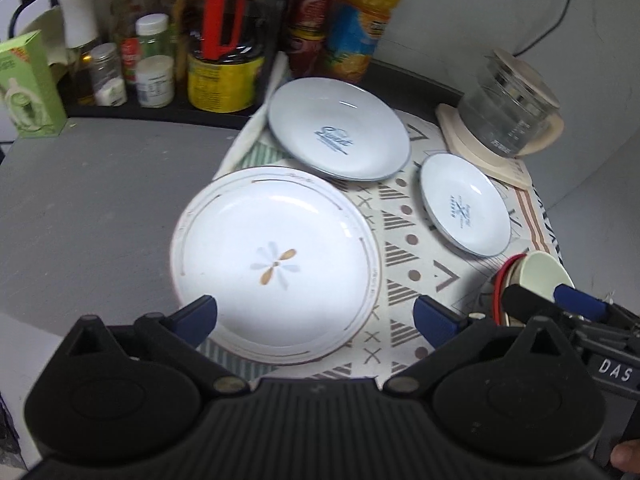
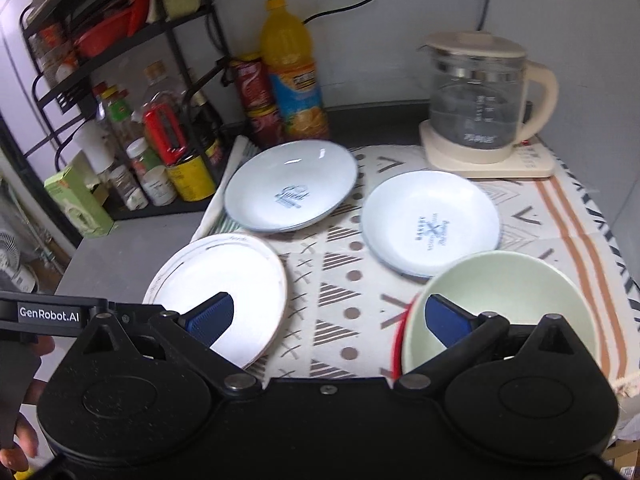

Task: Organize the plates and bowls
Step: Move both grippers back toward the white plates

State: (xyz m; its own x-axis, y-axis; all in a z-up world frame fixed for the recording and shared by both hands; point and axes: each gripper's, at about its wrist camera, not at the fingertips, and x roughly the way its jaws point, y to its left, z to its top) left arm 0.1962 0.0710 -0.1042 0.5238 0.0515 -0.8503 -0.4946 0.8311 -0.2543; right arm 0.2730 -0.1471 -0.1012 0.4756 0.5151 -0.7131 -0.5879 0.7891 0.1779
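Grey countertop (image 1: 100,200) under a patterned cloth (image 2: 340,280) carries the large white flower-marked plate (image 1: 276,256), overhanging the cloth's left edge. Both the left gripper (image 1: 316,316) and right gripper (image 2: 328,316) are spread wide and empty; the glazed plate could be nudged off the cloth.

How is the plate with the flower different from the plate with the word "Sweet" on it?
The flower plate has a thin brown line near its rim; the Sweet plate has a grey-blue edge. The flower plate shows a pale blue and tan flower in its middle; the Sweet plate shows dark blue writing. The flower plate lies partly off the patterned cloth; the Sweet plate lies farther back, near the bottles. Both are white, round and empty.
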